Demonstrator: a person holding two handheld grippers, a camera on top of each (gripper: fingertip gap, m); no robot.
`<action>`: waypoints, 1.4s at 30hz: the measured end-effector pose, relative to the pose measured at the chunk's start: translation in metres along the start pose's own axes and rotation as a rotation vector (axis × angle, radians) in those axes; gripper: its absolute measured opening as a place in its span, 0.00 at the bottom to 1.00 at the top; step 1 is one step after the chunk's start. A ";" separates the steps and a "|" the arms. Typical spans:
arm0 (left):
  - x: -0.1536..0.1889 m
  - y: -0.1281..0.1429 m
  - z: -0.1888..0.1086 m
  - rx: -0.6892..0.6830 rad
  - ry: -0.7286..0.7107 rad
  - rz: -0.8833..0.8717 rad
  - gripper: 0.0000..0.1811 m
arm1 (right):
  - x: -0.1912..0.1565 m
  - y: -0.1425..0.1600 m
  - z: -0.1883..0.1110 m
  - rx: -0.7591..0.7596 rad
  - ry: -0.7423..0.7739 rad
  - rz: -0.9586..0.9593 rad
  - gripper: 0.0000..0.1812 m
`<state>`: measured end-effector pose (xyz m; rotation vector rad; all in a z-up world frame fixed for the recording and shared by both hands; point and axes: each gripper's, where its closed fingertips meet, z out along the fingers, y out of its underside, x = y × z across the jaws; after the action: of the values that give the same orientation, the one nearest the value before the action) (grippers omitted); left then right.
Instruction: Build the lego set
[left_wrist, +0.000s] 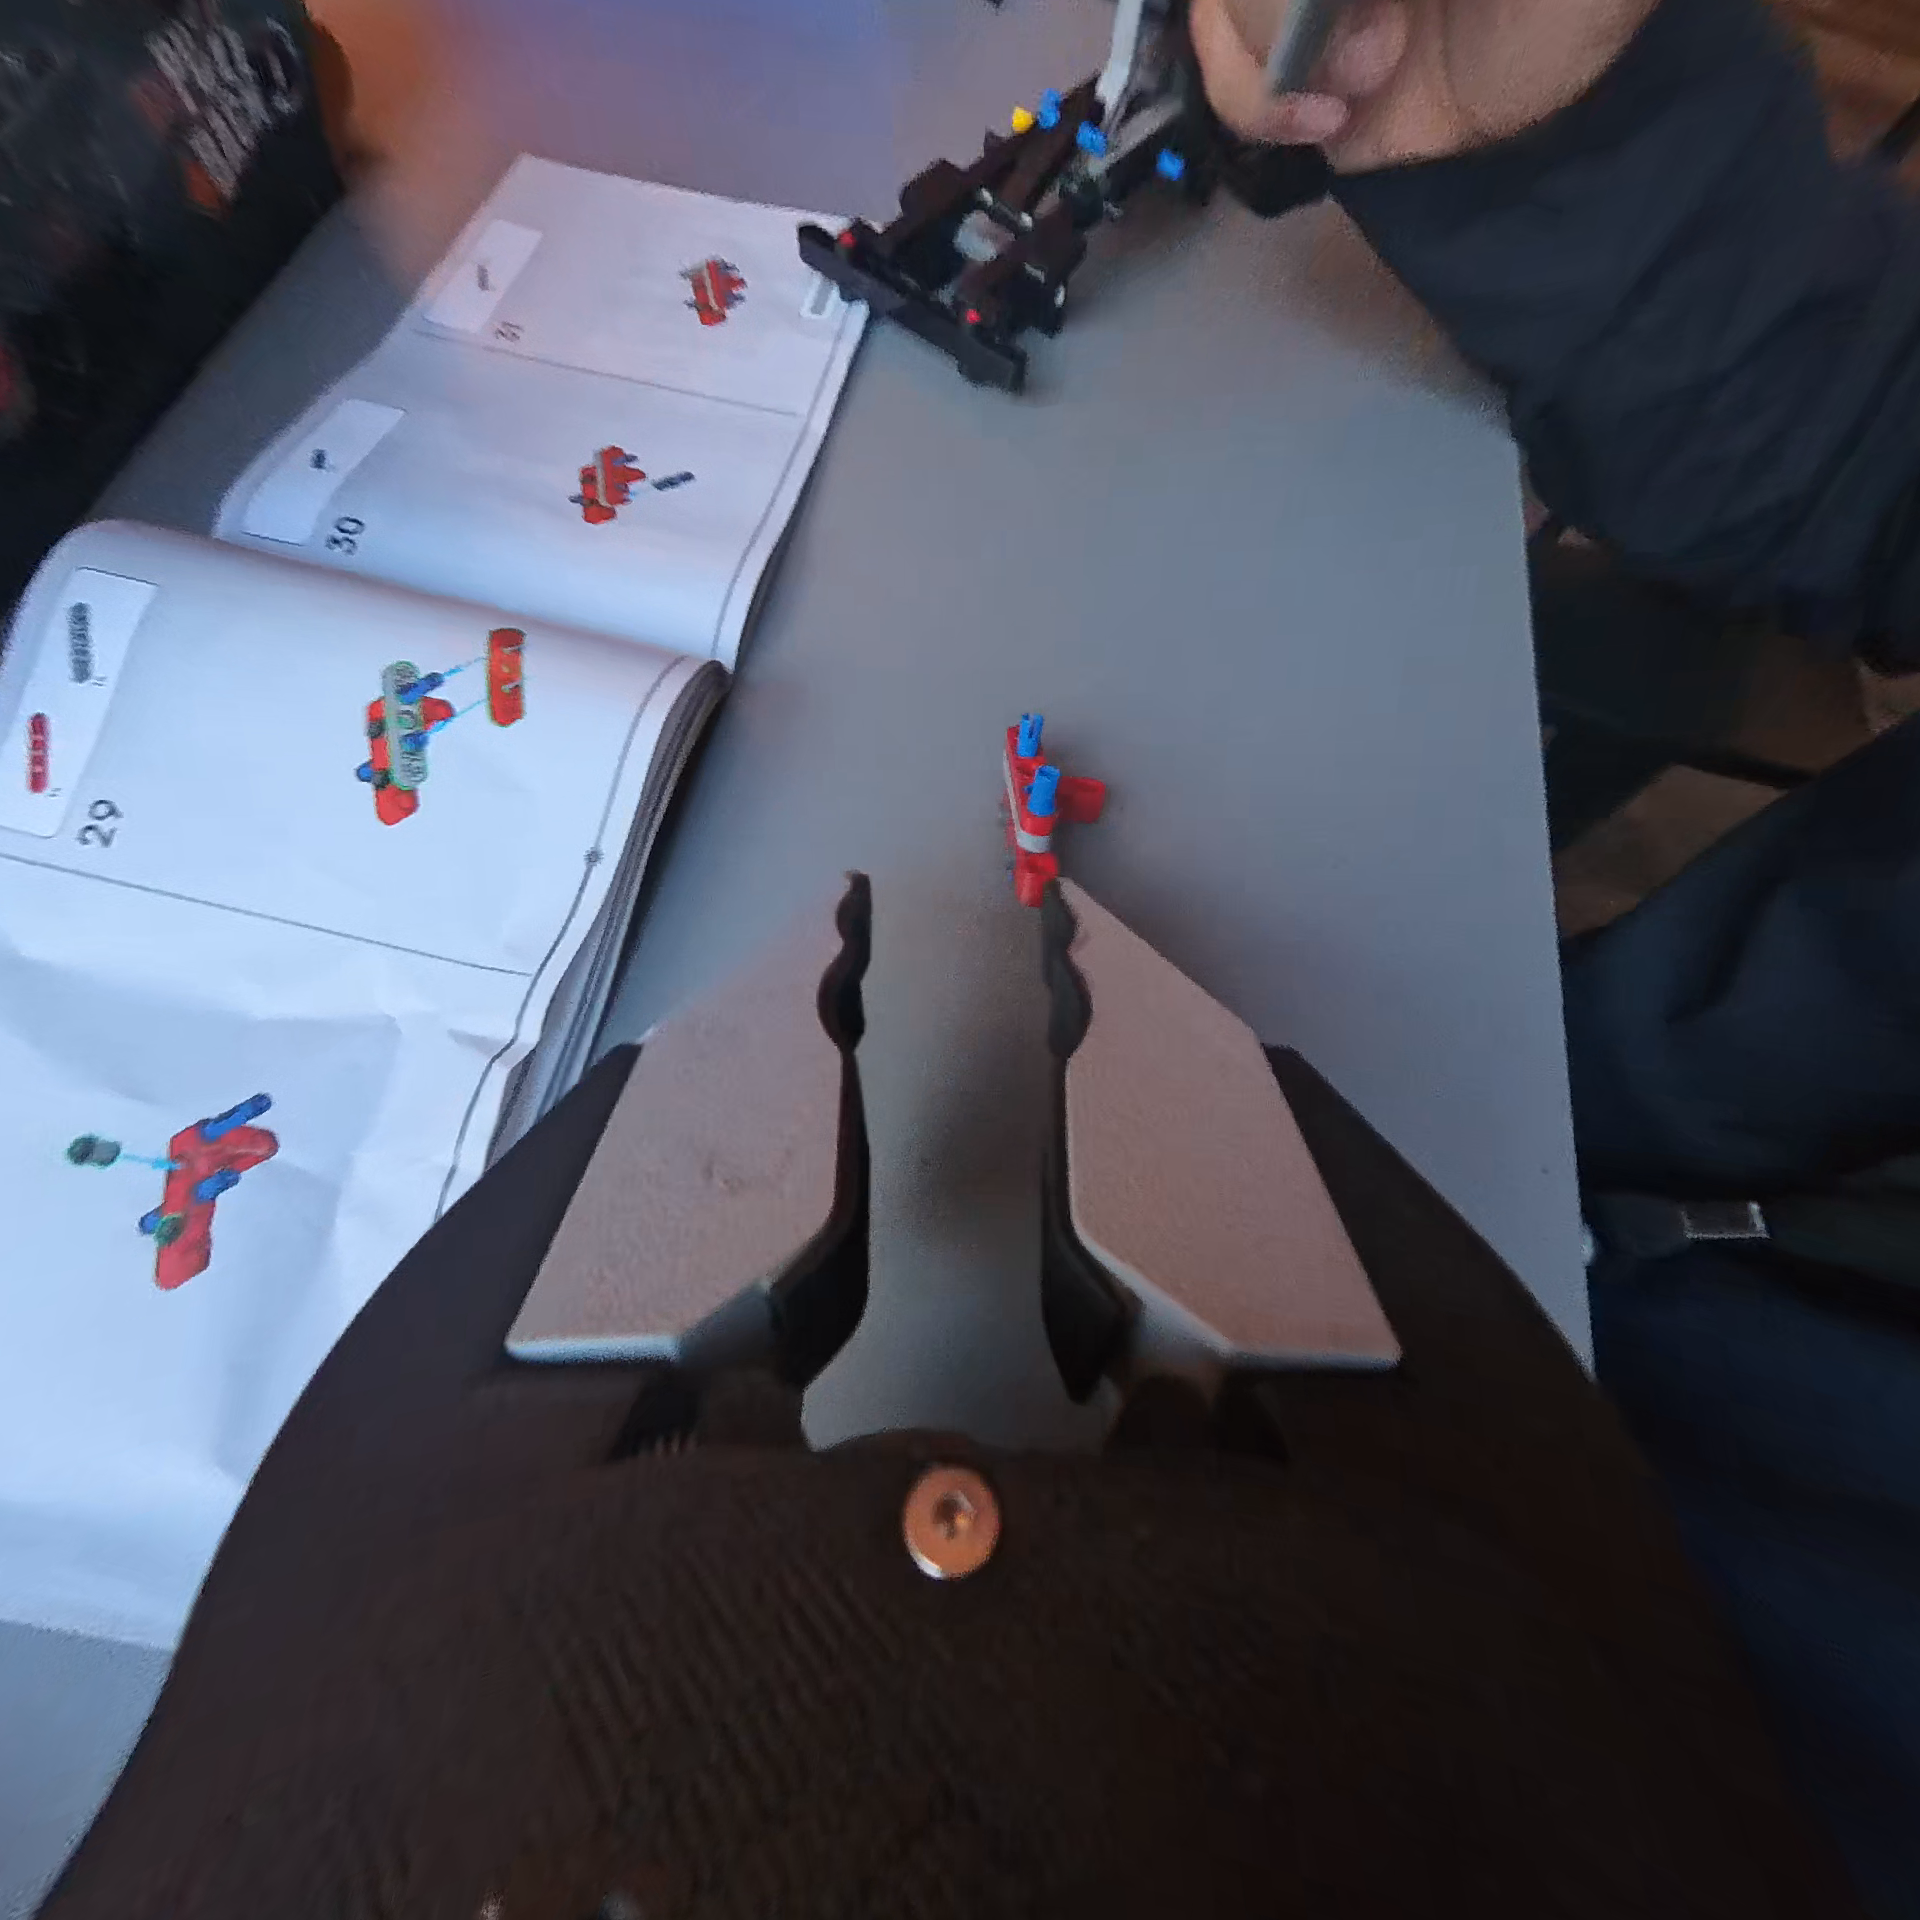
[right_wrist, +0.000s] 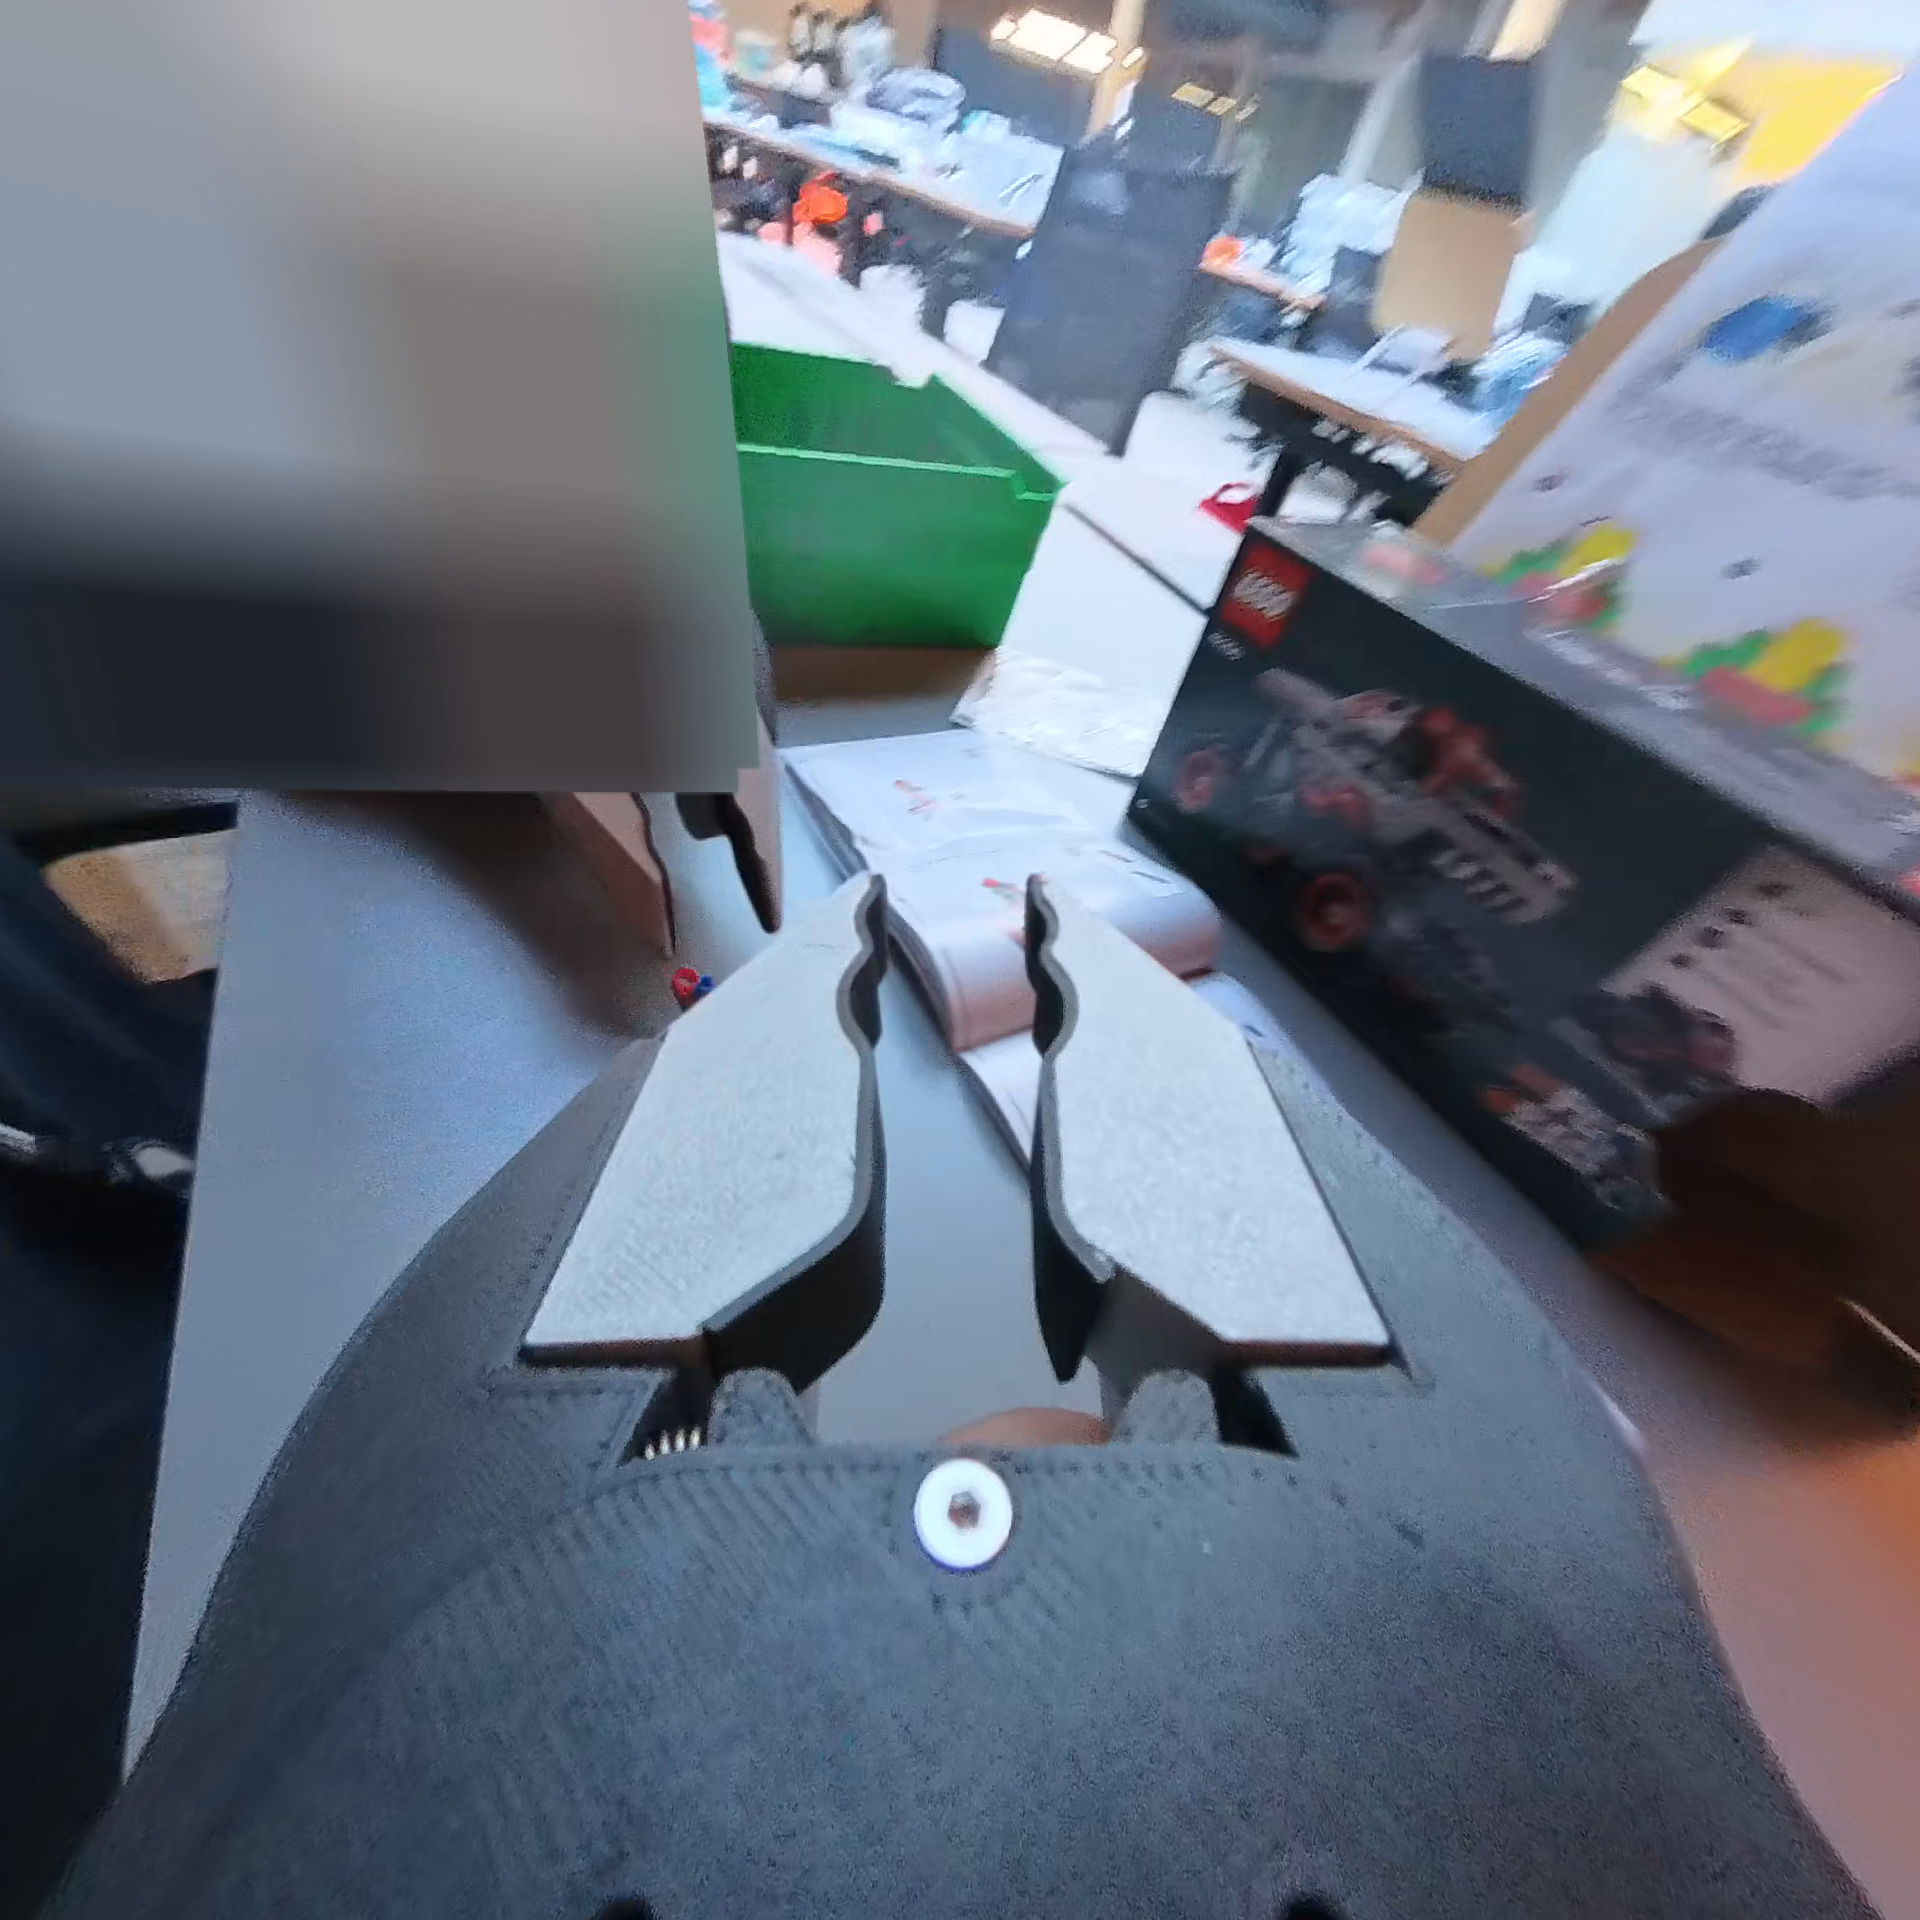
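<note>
A small red assembly with blue pins and a grey beam (left_wrist: 1042, 805) lies on the grey table (left_wrist: 1195, 582). My left gripper (left_wrist: 956, 894) is open and empty just short of it; its right fingertip sits by the assembly's near end. A dark, partly built chassis with blue and yellow pins (left_wrist: 997, 234) stands at the far end, by a person's hand. The open instruction booklet (left_wrist: 436, 665) lies to the left. My right gripper (right_wrist: 954, 902) is open and empty above the table, pointing at the booklet (right_wrist: 997, 873). The left gripper's fingers (right_wrist: 753, 873) show beyond it, near the red assembly (right_wrist: 686, 982).
The black set box (right_wrist: 1475, 862) stands on the right in the right wrist view, a dark object (right_wrist: 1777, 1195) in front of it. A green bin (right_wrist: 883, 520) sits beyond the table. A person in dark clothes (left_wrist: 1683, 312) is along the table's right edge. One gripper's finger ends stand about 12 cm off the other's.
</note>
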<state>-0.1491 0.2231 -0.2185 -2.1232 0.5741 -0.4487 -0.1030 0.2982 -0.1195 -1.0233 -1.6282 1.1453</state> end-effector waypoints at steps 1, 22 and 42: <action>0.000 -0.002 -0.004 0.025 -0.007 -0.006 0.17 | 0.001 0.000 -0.009 0.012 0.030 -0.007 0.13; 0.024 0.023 -0.069 0.115 -0.449 0.258 0.11 | -0.019 0.058 -0.038 -0.125 0.197 -0.255 0.10; 0.028 0.018 -0.076 0.149 -0.541 0.411 0.02 | 0.000 0.063 -0.044 -0.167 0.315 -0.228 0.10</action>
<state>-0.1685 0.1481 -0.1880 -1.8119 0.6113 0.2984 -0.0530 0.3240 -0.1715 -1.0333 -1.5552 0.6686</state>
